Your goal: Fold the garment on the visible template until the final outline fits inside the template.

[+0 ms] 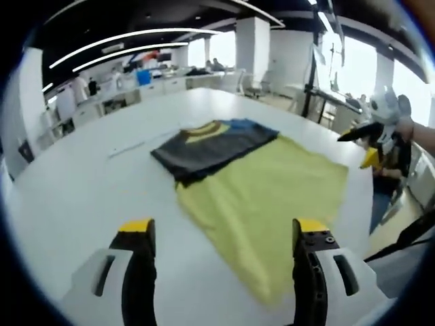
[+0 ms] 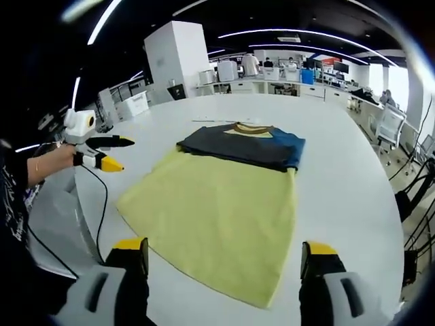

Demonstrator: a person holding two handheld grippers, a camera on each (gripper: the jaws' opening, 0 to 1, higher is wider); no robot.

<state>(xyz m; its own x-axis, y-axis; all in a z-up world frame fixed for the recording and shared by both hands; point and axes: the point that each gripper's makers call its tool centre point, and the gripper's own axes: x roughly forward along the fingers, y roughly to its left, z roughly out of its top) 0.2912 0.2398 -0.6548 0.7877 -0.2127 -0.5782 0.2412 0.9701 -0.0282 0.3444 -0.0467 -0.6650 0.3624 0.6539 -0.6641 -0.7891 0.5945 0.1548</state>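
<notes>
Left gripper [image 1: 221, 234]: from here I see its yellow-tipped jaws spread wide with nothing between them, raised above the near edge of the table, and pointing at the garment's yellow hem.
Right gripper [image 2: 224, 255]: I see its jaws wide apart too and holding nothing, hovering over the opposite edge of the table above the yellow hem.
Left gripper in the right gripper view [image 2: 102, 153]: I see it held in a hand at the table's left edge, off the cloth; its black and yellow jaws are spread.
Right gripper in the left gripper view [image 1: 377, 139]: I see it at the table's right edge, just beyond the garment's side; whether its jaws are parted I cannot tell from there.
Garment [image 1: 262, 187]: it is a yellow shirt lying flat near the middle of the table, its dark grey and blue upper part folded over across the collar end, a yellow collar band showing at the far side.
Table [image 1: 75, 197]: white and broad, it carries the garment.
Template: I cannot make out any outline under the cloth.
Background: desks and seated people stand well beyond the table's far edge.
</notes>
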